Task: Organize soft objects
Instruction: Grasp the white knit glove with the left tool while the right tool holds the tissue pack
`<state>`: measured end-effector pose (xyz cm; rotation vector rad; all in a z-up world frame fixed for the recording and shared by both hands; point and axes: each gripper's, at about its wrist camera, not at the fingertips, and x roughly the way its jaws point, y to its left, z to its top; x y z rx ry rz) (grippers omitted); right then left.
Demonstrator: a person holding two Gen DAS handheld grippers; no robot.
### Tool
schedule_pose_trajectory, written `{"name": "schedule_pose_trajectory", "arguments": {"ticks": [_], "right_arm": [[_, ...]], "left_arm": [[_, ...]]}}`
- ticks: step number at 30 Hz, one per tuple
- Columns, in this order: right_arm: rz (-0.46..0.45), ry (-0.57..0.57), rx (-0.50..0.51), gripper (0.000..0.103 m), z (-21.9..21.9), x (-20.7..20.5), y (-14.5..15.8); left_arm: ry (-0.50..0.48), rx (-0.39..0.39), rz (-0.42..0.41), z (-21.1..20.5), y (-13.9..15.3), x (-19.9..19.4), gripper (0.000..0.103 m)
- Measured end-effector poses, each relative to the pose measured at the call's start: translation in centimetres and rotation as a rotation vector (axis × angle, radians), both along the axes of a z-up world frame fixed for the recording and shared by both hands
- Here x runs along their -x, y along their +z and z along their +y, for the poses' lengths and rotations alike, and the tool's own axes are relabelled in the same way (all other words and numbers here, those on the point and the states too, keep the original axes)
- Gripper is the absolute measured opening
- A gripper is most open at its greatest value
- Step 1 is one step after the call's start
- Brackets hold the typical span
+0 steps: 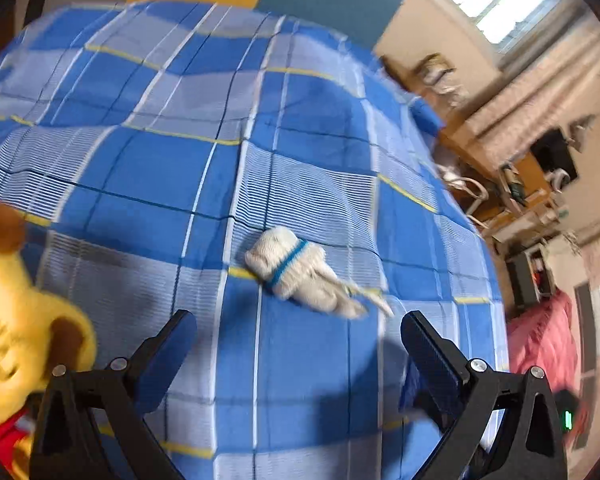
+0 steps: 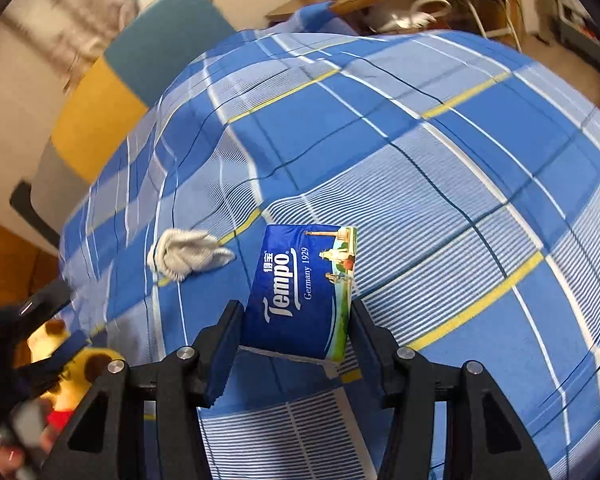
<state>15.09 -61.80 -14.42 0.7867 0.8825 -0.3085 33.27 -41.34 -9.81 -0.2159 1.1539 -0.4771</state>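
Blue plaid bedsheet (image 1: 300, 360) everywhere. Right gripper (image 2: 296, 316) is clamped on a Tempo tissue pack (image 2: 300, 292), dead centre of its view. Left gripper (image 1: 298, 332) hangs spread wide, empty, white glove (image 1: 300, 272) at 12 o'clock, yellow bear plush (image 1: 16, 340) at 9.

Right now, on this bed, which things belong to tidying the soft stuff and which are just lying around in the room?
Part of the job:
- tissue pack, clamped in the right gripper
- white glove, lying ahead of the open left gripper
- yellow plush toy

Just lying about:
- checked bedsheet
- pink cloth
- cluttered desk
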Motion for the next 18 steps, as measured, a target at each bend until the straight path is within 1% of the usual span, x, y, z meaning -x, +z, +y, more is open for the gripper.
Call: {"name": "schedule_pose_trajectory", "arguments": {"ticks": [1, 2, 4, 6, 7, 10, 11, 12, 14, 15, 16, 18], "right_arm": [[-0.002, -0.007, -0.014, 0.054, 0.0, 0.0, -0.2], [-0.003, -0.006, -0.025, 0.054, 0.0, -0.1, -0.2], [0.000, 0.012, -0.020, 0.054, 0.2, -0.3, -0.3], [0.004, 0.034, -0.001, 0.054, 0.5, -0.4, 0.0], [0.008, 0.046, 0.012, 0.054, 0.8, -0.7, 0.0], [0.016, 0.060, 0.042, 0.054, 1.2, -1.0, 0.1], [0.019, 0.061, 0.051, 0.054, 1.3, -1.0, 0.2], [0.019, 0.062, 0.053, 0.054, 1.3, -0.9, 0.2], [0.017, 0.061, 0.058, 0.054, 1.3, -0.9, 0.3], [0.018, 0.062, 0.061, 0.054, 1.3, -0.9, 0.3], [0.021, 0.064, 0.059, 0.054, 1.3, -1.0, 0.2], [0.021, 0.064, 0.051, 0.054, 1.3, -1.0, 0.1]], "left_arm": [[0.005, -0.016, 0.009, -0.7, -0.4, -0.8, 0.103], [0.005, -0.043, 0.035, -1.5, -1.1, -1.6, 0.103], [0.036, -0.059, 0.074, -2.2, -2.2, -2.6, 0.103], [0.034, -0.081, 0.104, -3.2, -3.3, -3.3, 0.103], [0.030, -0.077, 0.107, -3.7, -3.6, -3.6, 0.103], [-0.008, -0.132, 0.112, -5.2, -5.0, -4.3, 0.103], [-0.023, -0.121, 0.121, -5.5, -5.7, -4.4, 0.100], [-0.031, -0.129, 0.118, -5.7, -6.0, -4.5, 0.089], [-0.038, -0.155, 0.101, -5.7, -6.8, -4.4, 0.076], [-0.040, -0.159, 0.069, -5.6, -6.6, -4.2, 0.068], [-0.052, -0.167, 0.040, -5.6, -6.5, -4.0, 0.062], [-0.078, -0.169, 0.024, -5.4, -6.3, -3.8, 0.052]]}}
